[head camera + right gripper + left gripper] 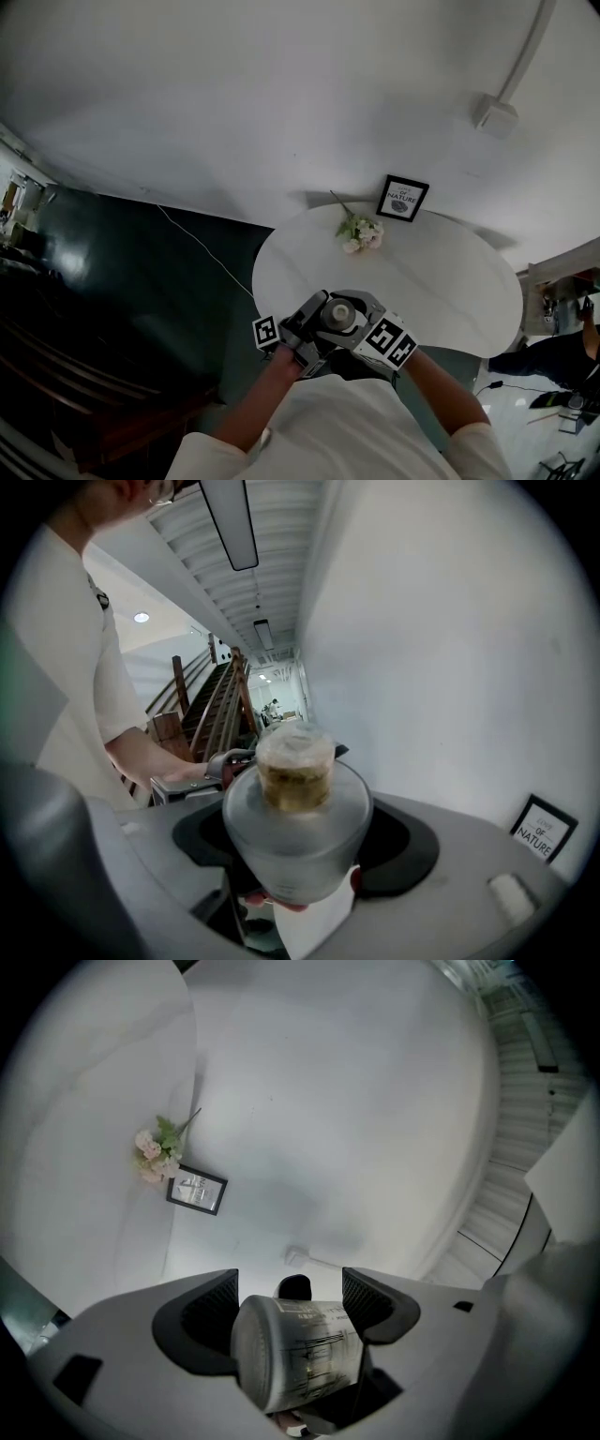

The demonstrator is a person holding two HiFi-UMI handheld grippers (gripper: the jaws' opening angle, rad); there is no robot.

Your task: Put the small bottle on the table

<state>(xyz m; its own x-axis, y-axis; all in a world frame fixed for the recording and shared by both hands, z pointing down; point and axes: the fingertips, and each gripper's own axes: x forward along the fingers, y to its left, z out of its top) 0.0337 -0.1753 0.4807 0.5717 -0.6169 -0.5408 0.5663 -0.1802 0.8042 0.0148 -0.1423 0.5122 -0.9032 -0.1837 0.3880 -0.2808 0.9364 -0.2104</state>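
Note:
The small bottle (337,317) is a clear one with a pale cap, held in the air close to the person's chest, just off the near edge of the round white table (441,281). My left gripper (314,325) and right gripper (364,326) meet on it from either side. In the left gripper view the bottle (300,1354) lies slanted between the jaws of the left gripper (291,1283), label showing. In the right gripper view the bottle (298,827) fills the gap of the right gripper (305,829), cap pointing away.
A small bunch of flowers (361,232) and a black picture frame (402,198) stand at the table's far side against the white wall. Dark floor with a thin cable (206,248) lies to the left. Another person (553,356) is at the far right.

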